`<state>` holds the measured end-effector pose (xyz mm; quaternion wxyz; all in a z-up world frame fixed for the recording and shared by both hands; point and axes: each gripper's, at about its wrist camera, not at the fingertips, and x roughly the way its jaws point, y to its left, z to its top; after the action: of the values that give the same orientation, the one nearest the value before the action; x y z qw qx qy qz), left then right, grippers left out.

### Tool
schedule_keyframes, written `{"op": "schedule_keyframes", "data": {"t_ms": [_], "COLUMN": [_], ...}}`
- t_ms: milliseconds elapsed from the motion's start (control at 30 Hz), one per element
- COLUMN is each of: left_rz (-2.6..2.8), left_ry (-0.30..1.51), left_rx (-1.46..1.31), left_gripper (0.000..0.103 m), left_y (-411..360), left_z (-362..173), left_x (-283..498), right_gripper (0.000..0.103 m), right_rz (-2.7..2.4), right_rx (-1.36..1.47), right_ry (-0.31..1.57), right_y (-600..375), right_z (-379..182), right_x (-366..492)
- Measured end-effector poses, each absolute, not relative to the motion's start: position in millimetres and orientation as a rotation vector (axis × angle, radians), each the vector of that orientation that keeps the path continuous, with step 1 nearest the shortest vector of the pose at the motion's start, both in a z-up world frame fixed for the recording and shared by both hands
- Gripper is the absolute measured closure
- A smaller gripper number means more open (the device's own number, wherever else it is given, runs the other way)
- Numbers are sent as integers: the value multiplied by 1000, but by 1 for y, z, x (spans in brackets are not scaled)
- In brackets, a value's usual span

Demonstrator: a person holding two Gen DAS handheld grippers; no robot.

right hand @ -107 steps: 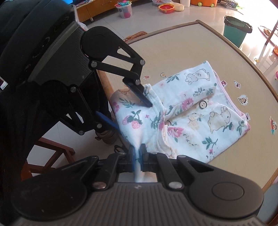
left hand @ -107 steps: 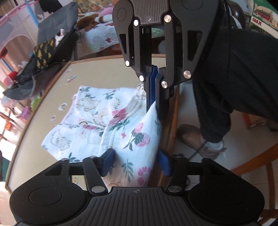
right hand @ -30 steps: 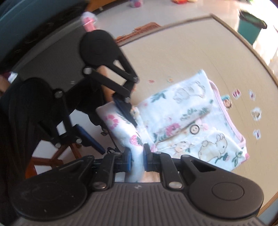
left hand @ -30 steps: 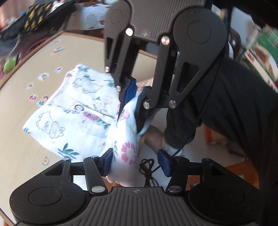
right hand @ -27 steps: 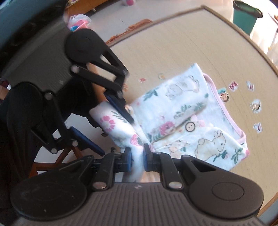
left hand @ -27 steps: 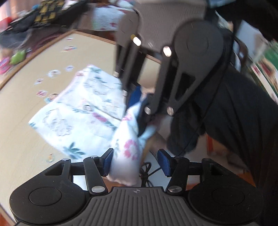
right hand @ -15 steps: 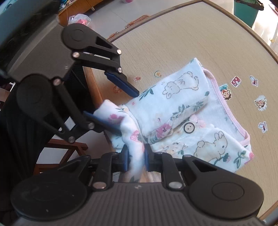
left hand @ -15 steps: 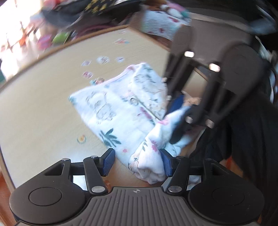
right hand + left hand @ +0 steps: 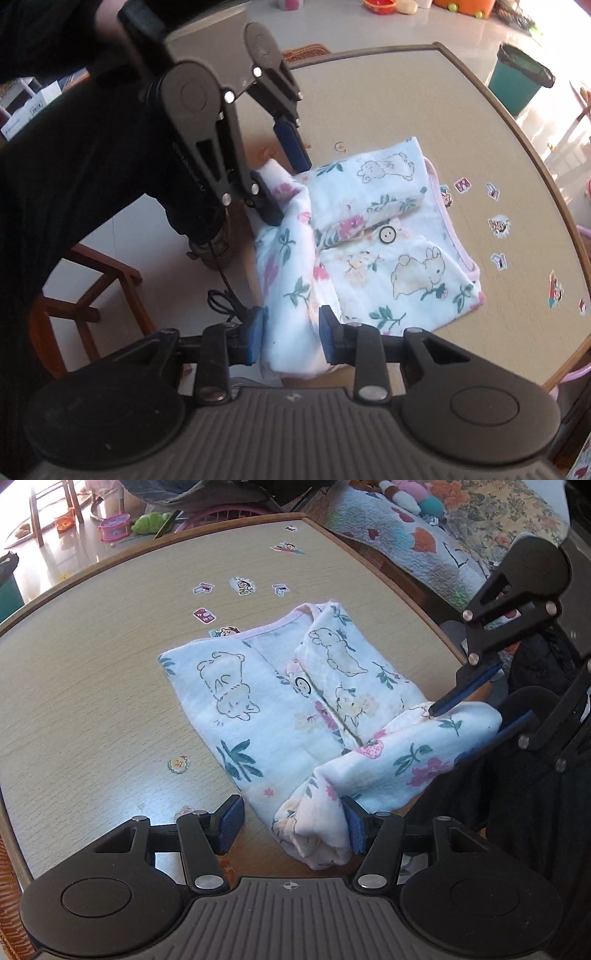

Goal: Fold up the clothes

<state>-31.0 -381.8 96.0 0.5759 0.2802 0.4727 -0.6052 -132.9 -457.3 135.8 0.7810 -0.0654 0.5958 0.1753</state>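
Between the spread fingers of the left claw and of the right claw sits the rolled hem of the garment; neither pinches it. It lies part-folded on the table, the roll overhanging the near edge. That loose roll could slump off or unfurl, spoiling the fold. Stickers are too small to read.

Bright daylight glares off the floor at the upper edges; both frames sharp, fisheye-bent at the rims.
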Motion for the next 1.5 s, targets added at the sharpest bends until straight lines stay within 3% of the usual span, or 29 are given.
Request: {"op": "schedule_keyframes", "data": {"t_ms": [67,133,233,667,1067,1500], "left_rz": [-1415,-1414,-1426,-1286,-1233,-1172], "left_ry": [1110,1114,1112,1139,1134,1178], "left_rx": [664,670,671,494,545,340], "left_gripper": [44,44,44,43,40,38], "left_y": [-381,-384,-381,-370,-382,-350], "left_z": [96,95,98,100,95,99], "left_x": [-33,-35,-37,-28,-34,-10], "right_gripper": [72,83,88,88,78,76], "right_rz": [359,329,289,240,83,-43], "right_rx": [-133,-89,10,203,367,381], "right_ry": [1296,1314,1328,1371,1309,1358], "right_y": [-460,-467,-484,-524,-548,-544], "right_z": [132,124,117,95,108,89], "right_x": [-134,-129,-124,-113,-138,-129]}}
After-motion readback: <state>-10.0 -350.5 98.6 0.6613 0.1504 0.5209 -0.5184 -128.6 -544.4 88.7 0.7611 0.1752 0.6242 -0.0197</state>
